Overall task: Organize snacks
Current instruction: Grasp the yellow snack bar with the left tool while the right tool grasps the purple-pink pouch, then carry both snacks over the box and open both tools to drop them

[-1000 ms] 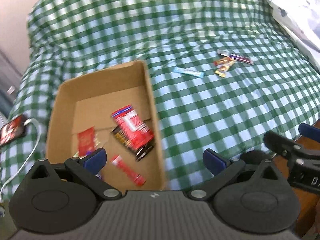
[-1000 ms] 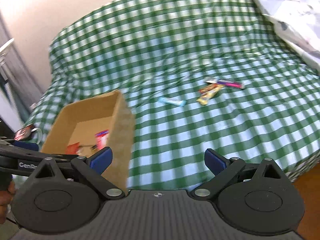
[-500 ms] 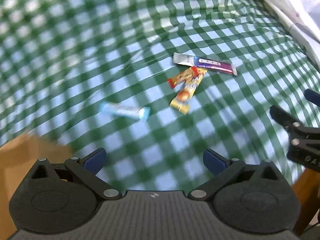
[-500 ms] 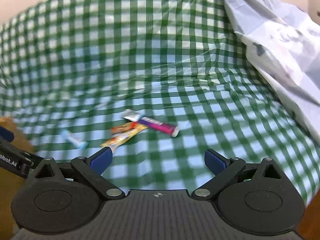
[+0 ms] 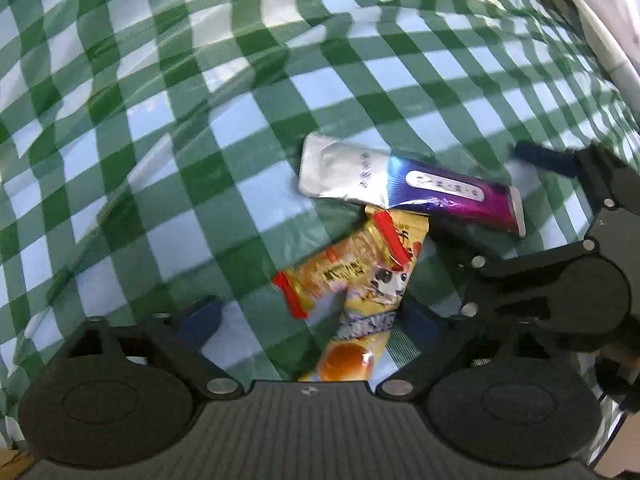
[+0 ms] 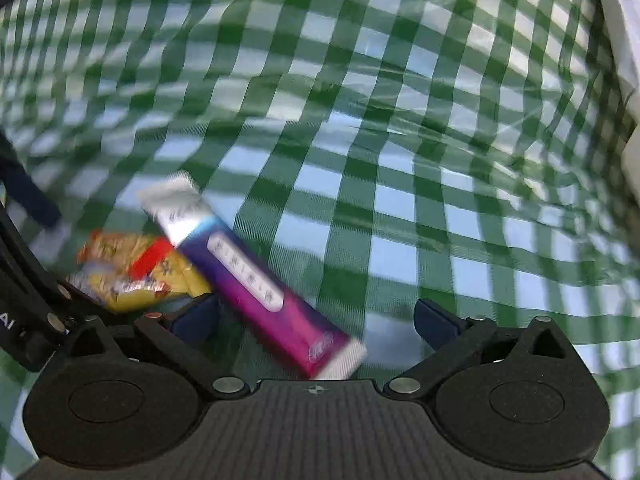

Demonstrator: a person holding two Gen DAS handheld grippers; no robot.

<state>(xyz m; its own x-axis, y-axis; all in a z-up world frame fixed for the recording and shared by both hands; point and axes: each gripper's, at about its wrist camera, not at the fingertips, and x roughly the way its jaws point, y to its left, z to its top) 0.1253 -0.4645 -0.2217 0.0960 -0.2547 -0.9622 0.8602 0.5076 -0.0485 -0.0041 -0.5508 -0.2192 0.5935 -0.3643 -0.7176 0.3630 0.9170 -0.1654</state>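
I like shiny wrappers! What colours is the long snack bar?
Silver, blue, then purple-pink snack bar; clearest in the left wrist view.

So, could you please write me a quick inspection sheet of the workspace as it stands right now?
Surface: green-and-white checked cloth, wrinkled.
Job's things: silver-and-purple foil snack bar partly over a yellow snack packet with an orange circle; red-ended orange snack packet lies across the yellow one.
Clutter: nothing seen.
Grippers: left gripper jaws open, astride the yellow packet; right gripper jaws open, astride the purple bar's end.
Cables: nothing seen.
Surroundings: white printed fabric at the right edge.
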